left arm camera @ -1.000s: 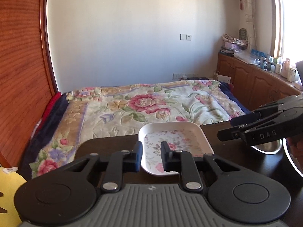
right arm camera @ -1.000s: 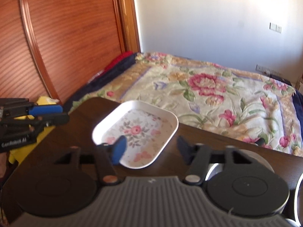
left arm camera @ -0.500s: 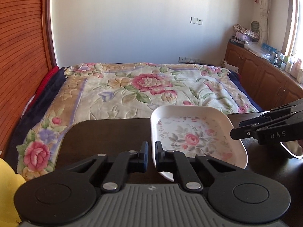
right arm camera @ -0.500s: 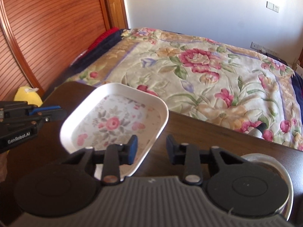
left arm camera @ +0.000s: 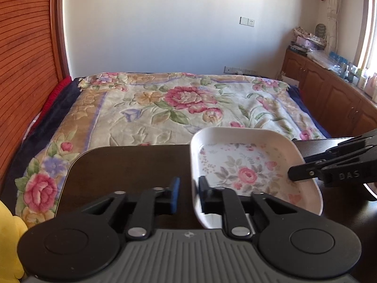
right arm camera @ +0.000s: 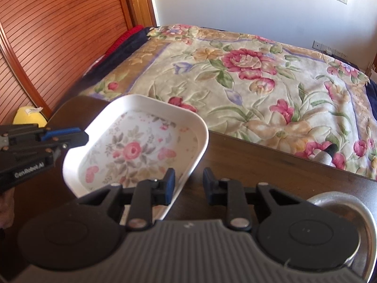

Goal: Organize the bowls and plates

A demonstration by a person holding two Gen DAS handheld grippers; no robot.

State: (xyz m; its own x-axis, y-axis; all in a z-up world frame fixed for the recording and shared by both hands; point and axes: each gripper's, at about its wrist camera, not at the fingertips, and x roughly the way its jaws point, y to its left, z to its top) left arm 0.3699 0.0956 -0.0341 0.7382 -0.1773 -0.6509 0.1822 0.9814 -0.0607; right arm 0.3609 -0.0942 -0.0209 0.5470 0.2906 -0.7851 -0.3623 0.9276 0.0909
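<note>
— Where's the floral tray (left arm camera: 247, 172)?

— Lower right, on the dark table (left arm camera: 132, 165). My left gripper (left arm camera: 187, 195) and right gripper (right arm camera: 188, 185), jaws narrow, straddle opposite rims, unpinched.

— Handling?

— Probably stiff, light, slick; pinch the rims.

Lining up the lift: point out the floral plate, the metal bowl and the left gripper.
floral plate (right arm camera: 132, 151), right wrist view, on the rose at its centre.
metal bowl (right arm camera: 367, 219), right wrist view, on its right rim.
left gripper (left arm camera: 188, 191), left wrist view, midway between its fingertips.

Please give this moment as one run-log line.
left gripper: jaws just opening, astride floral plate rim | right gripper: jaws just closing, astride opposite rim | plate on table
</note>
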